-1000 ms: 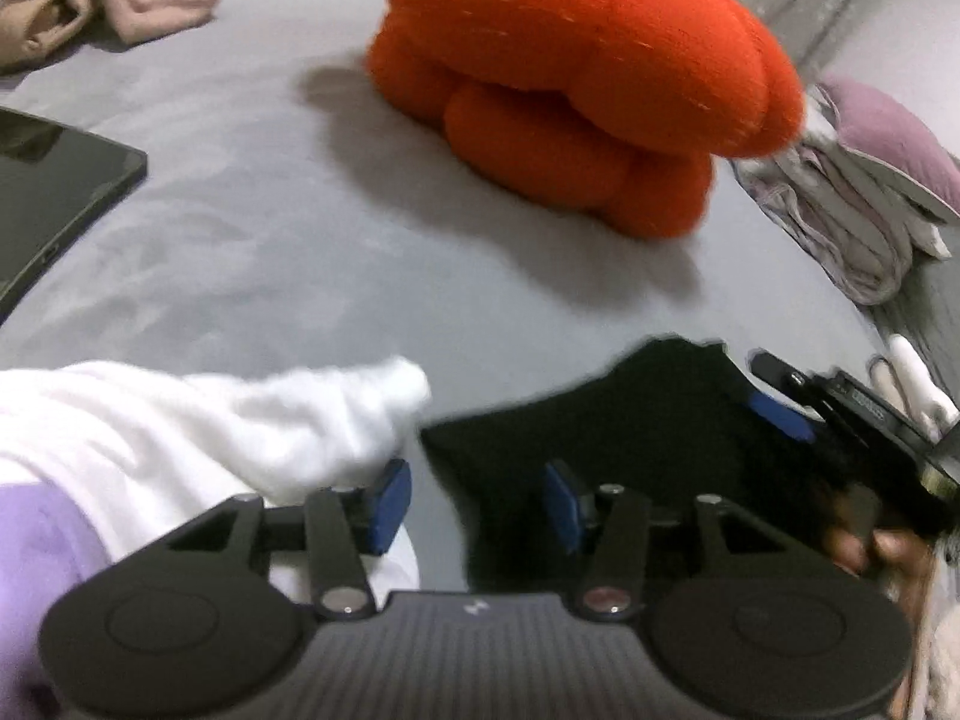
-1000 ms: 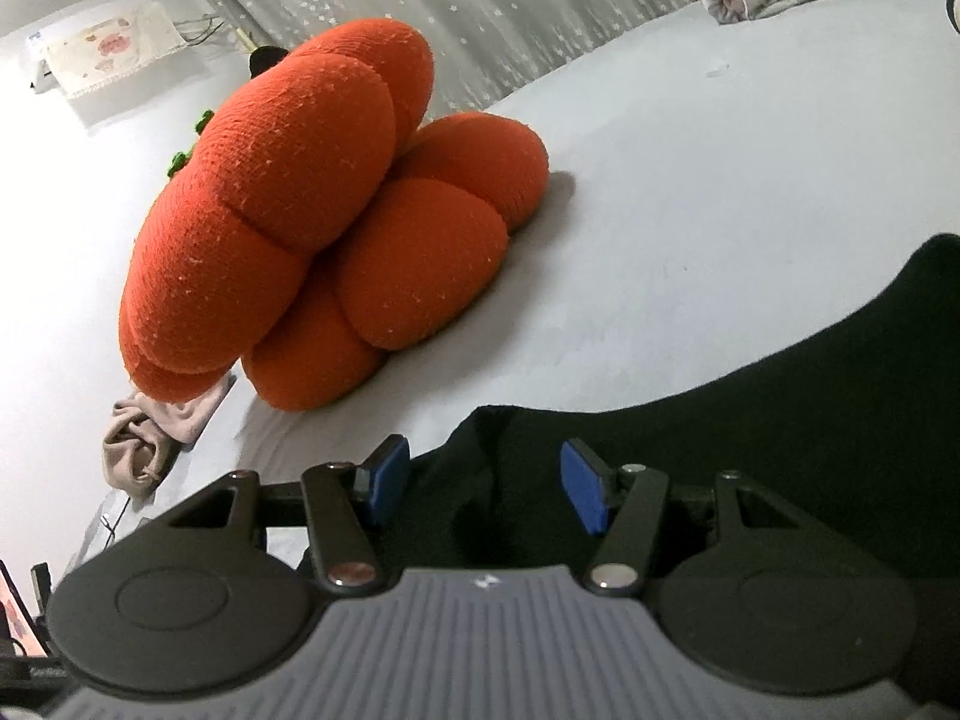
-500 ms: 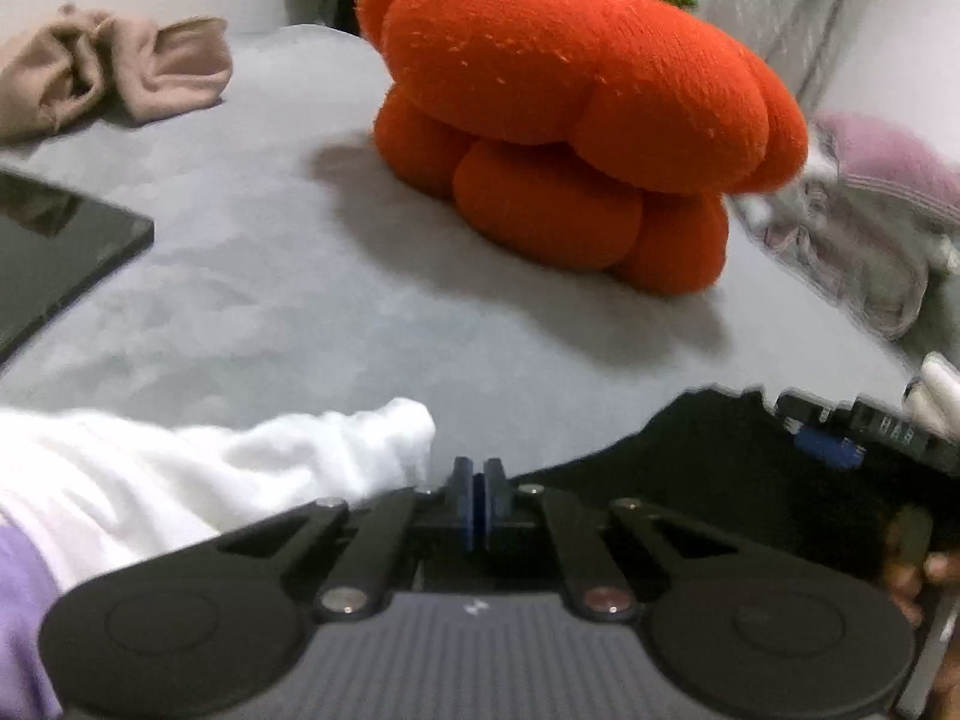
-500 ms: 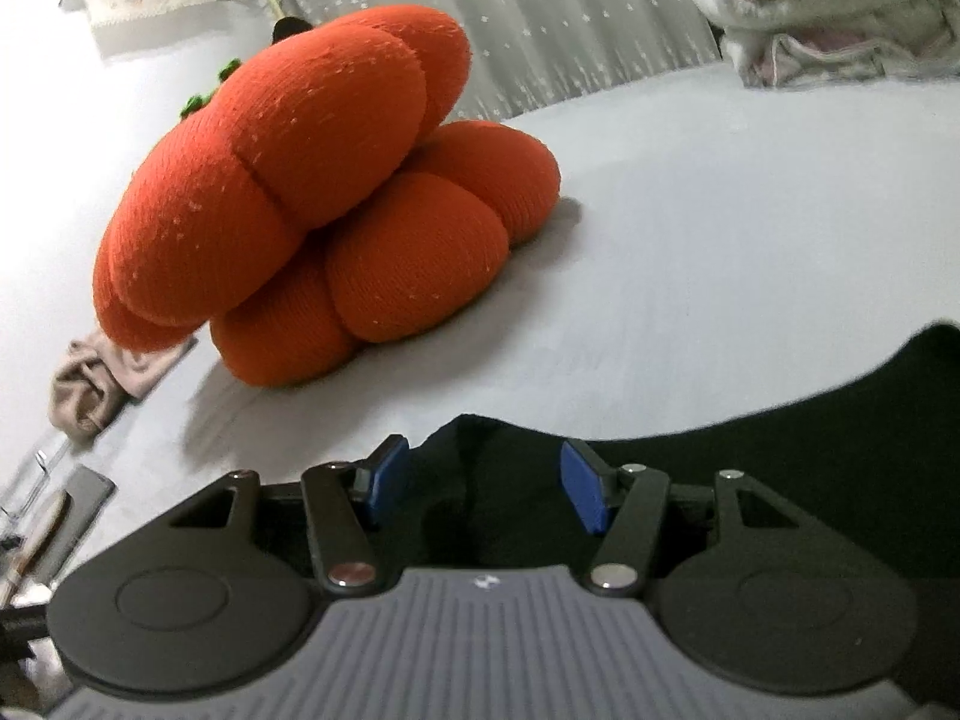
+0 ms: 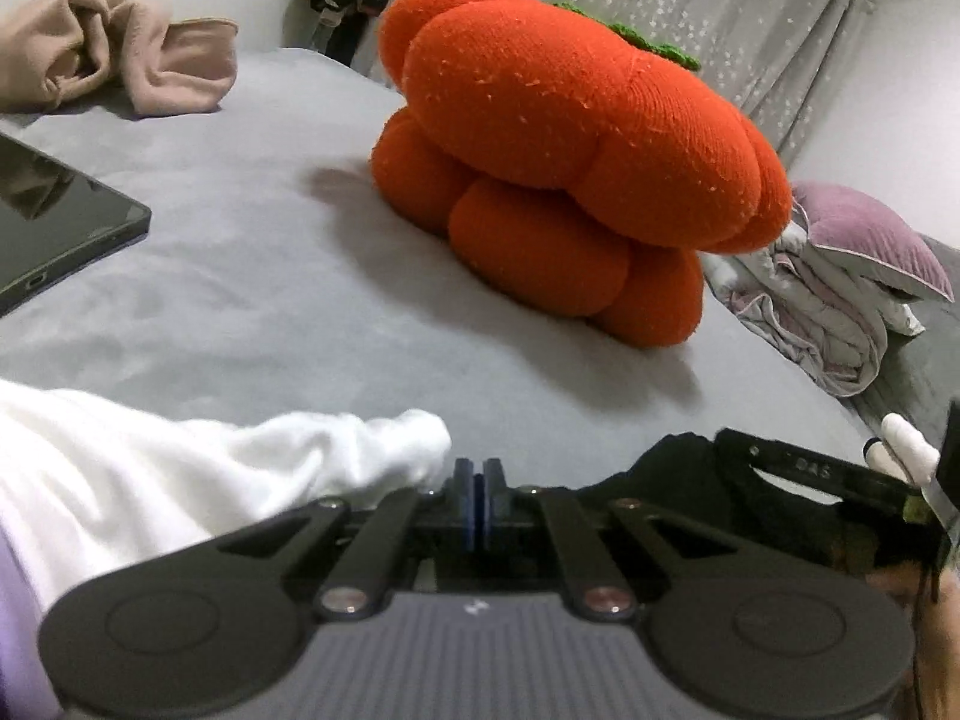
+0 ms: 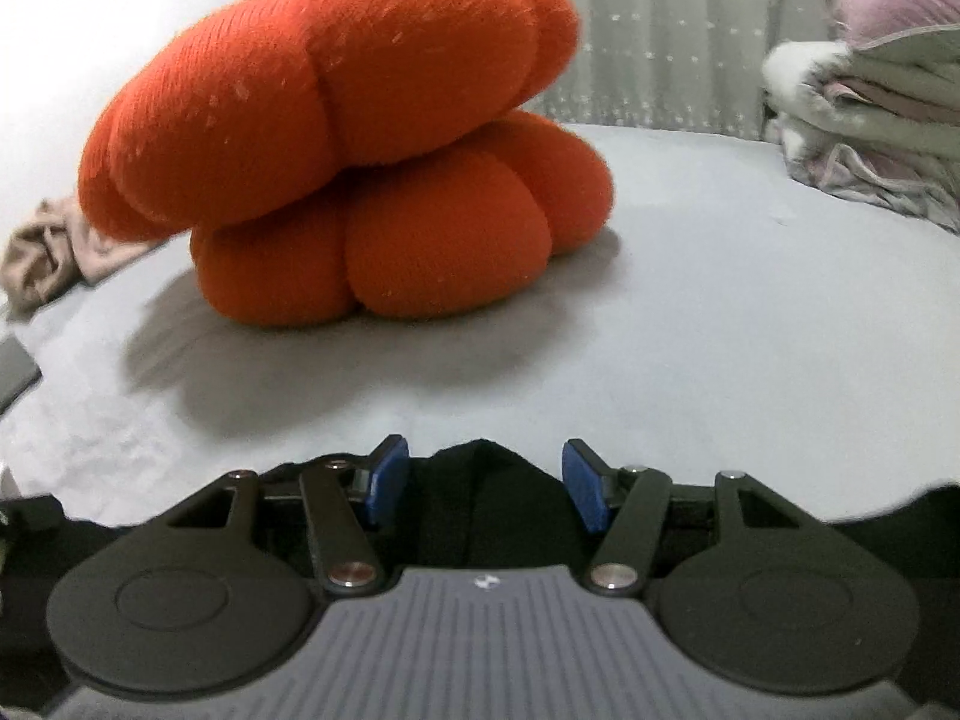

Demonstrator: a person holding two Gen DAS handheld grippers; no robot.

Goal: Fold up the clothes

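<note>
Big orange pumpkin plush (image 5: 576,162) with green stem sits mid-bed on the grey sheet (image 5: 252,276). Dark tablet (image 5: 54,222) lies flat at left edge. Lilac pillow (image 5: 870,234) rests atop a bundled blanket (image 5: 804,312) on the right, star-dotted curtain (image 5: 720,12) behind.

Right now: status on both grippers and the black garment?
Left gripper shut at the black garment edge; a pinch can't be seen. Right gripper open, black fabric between its pads. Orange cushion ahead, apart from the work.

Left gripper (image 5: 478,501) fingers now together.
</note>
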